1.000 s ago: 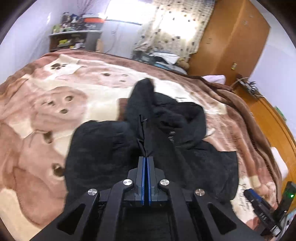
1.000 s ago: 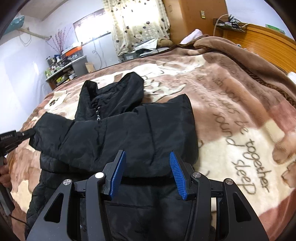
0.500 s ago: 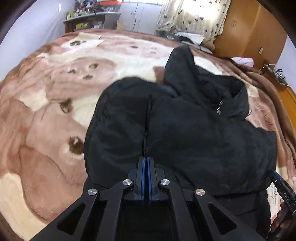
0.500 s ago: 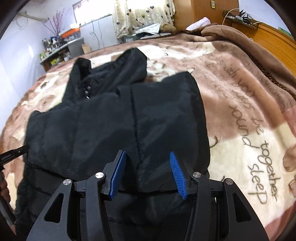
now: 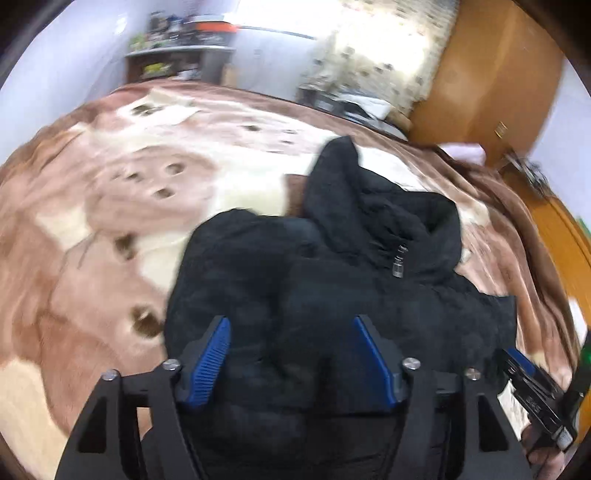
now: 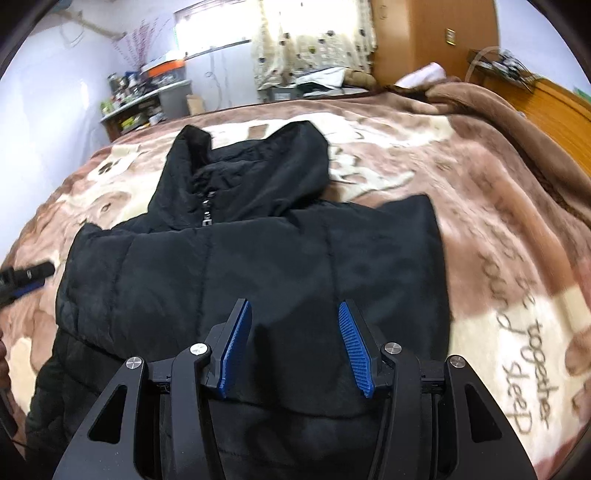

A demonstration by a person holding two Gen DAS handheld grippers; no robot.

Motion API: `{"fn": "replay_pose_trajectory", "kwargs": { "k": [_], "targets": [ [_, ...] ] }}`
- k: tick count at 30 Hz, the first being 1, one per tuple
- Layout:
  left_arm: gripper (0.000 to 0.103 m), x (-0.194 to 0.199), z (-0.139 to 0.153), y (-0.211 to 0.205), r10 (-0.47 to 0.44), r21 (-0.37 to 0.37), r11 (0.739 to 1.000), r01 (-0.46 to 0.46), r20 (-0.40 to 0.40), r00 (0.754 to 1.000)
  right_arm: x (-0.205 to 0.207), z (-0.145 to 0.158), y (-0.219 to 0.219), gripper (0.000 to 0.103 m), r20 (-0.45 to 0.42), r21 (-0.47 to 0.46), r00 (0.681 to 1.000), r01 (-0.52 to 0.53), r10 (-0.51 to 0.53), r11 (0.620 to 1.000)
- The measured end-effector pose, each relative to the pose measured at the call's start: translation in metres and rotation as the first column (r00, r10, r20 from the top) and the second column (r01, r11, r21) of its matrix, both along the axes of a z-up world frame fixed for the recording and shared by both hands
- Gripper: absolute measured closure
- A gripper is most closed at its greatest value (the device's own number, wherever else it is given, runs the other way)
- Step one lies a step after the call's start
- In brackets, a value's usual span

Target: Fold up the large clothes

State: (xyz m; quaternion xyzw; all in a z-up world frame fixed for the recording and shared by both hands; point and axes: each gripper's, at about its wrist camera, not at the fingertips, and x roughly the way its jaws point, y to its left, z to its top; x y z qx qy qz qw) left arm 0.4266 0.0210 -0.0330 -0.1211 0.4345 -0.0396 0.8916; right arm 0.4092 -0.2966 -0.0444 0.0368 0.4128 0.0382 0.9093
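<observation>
A black padded jacket [image 6: 251,266] lies on a brown-and-cream blanket [image 6: 498,206] that covers the bed, its hood [image 6: 255,173] pointing toward the curtained window [image 6: 314,40] and both sides folded in over the middle. The left gripper [image 5: 291,354], which a second ago was pinched tight on a ridge of black fabric, has just been opening: its blue pads [image 5: 208,363] now stand wide apart above the jacket and press on nothing, the fold it carried lying flat across the chest. The left-side panel that hung raised a second ago now rests level with the rest of the garment. The right gripper [image 6: 293,347] hovers over the lower part of the jacket, its blue-padded jaws parted as before, with cloth beneath them but none clamped. In the right wrist view the jacket sits fuller in frame than it did a second ago, and the tip of the left gripper shows at the left edge, just off the jacket's folded side. A metal zip pull [image 6: 206,216] glints below the collar. Cursive brown lettering [image 6: 532,354] on the blanket reads "together" and "sleep"; the lines above it are too smeared by motion to read with confidence, though one looks like "round". A wooden wardrobe [image 6: 436,33] stands beyond the bed.
</observation>
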Motion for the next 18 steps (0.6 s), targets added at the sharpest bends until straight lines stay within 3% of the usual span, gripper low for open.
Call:
{"fn": "replay_pose_trajectory", "kwargs": {
  "k": [3,7,13,18],
  "targets": [
    [0.034,0.019,-0.012,-0.024,-0.056,0.066,0.996,0.059,-0.043,0.998,0.012,-0.010,0.014,0.053,-0.028,-0.016,0.999,-0.028,0.028,0.999],
    [0.033,0.038,-0.040,-0.038,-0.062,0.128,0.989,0.077,-0.118,0.991,0.030,-0.032,0.027,0.052,-0.080,-0.058,0.996,-0.048,0.043,0.997],
    [0.032,0.046,-0.067,-0.039,-0.065,0.119,0.989,0.084,-0.153,0.986,0.039,-0.053,0.034,0.049,-0.122,-0.114,0.991,-0.070,0.056,0.991],
    [0.031,0.050,-0.076,-0.040,-0.055,0.117,0.991,0.072,-0.148,0.987,0.044,-0.064,0.028,0.049,-0.148,-0.066,0.988,-0.051,0.041,0.997]
  ]
}}
